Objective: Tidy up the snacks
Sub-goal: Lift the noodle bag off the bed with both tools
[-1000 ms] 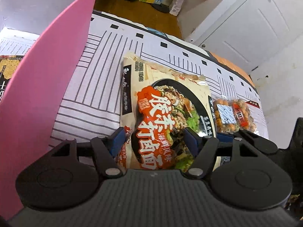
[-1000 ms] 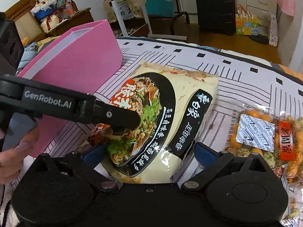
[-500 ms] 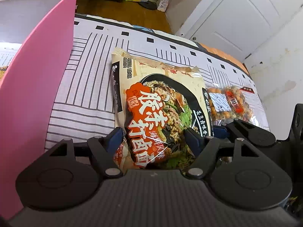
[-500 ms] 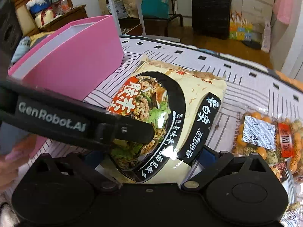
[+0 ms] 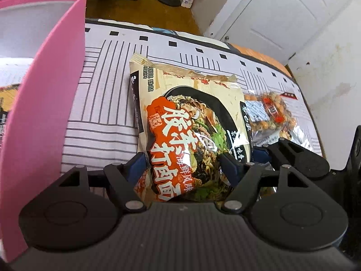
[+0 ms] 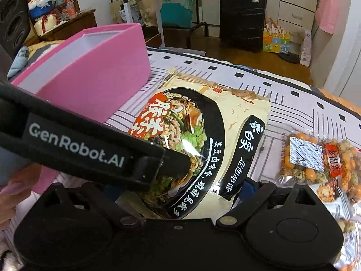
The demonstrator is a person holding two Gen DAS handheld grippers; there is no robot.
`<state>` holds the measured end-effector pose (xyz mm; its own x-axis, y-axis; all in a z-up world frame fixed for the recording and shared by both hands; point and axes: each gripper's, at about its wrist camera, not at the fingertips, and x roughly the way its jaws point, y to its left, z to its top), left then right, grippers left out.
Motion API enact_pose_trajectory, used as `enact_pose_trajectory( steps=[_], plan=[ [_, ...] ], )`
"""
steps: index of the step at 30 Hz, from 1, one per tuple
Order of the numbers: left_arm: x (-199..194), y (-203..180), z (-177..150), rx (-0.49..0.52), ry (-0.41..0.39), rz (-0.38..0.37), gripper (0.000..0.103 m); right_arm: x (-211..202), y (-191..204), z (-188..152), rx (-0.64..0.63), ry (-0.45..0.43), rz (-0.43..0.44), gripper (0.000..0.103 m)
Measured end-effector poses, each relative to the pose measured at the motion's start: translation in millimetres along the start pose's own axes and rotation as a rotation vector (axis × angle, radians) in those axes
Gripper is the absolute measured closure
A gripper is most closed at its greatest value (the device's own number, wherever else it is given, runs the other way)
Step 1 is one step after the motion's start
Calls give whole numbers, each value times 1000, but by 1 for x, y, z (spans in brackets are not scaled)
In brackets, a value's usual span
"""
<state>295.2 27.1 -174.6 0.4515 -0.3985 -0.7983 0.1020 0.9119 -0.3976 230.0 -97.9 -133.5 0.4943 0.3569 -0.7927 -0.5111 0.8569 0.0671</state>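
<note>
Bedroom setting: bed [image 5: 106,103] with a white cover printed in dark stripes and small squares, wooden floor beyond, black suitcase [image 6: 242,19] against pale cabinets, white door [image 5: 270,20] at the far corner.

Noodle packet [image 5: 191,133], cream with a black bowl picture and orange label, sits between the blue fingers of the left gripper [image 5: 183,169]. Both fingers press into the packet's near end, so the grip is clamped on it. Far end of the packet tilts up off the bed cover. Compared with a second ago, the packet is lifted higher and reads larger in the left wrist view; more of the striped cover shows under its left edge.

Pink box [image 6: 94,76], open-topped with a pale inside, stands on the bed just left of the packet, not touching it. In the left wrist view its wall has slid further toward the left of frame than before.

Right gripper [image 6: 178,192] sits low behind the packet's near edge. Its fingers stand wide apart; the packet lies between them, contact cannot be told. The left gripper's black finger [image 6: 173,162] crosses the right wrist view, further across than a second ago.

Clear bag of mixed nuts [image 6: 320,158] lies flat on the bed right of the packet, unmoved.
</note>
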Motion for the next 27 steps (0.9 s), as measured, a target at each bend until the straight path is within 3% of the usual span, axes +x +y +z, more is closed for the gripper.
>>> enact_pose_trajectory(
  steps=[8,19,24,27],
  plan=[
    [-35,-12,0,27,9,-14,32,-35,13,7,11,-19,-13,5],
    [-96,-44,-19,109,-15,-39,32,-99,44,-9,-36,-85,-68,5],
    [-122,-54,-40,146,-6,-56,32,-119,58,-20,57,-34,-78,6],
    [-131,-52,-57,144,17,-61,31,-124,73,-30,40,-12,-87,6]
  ],
)
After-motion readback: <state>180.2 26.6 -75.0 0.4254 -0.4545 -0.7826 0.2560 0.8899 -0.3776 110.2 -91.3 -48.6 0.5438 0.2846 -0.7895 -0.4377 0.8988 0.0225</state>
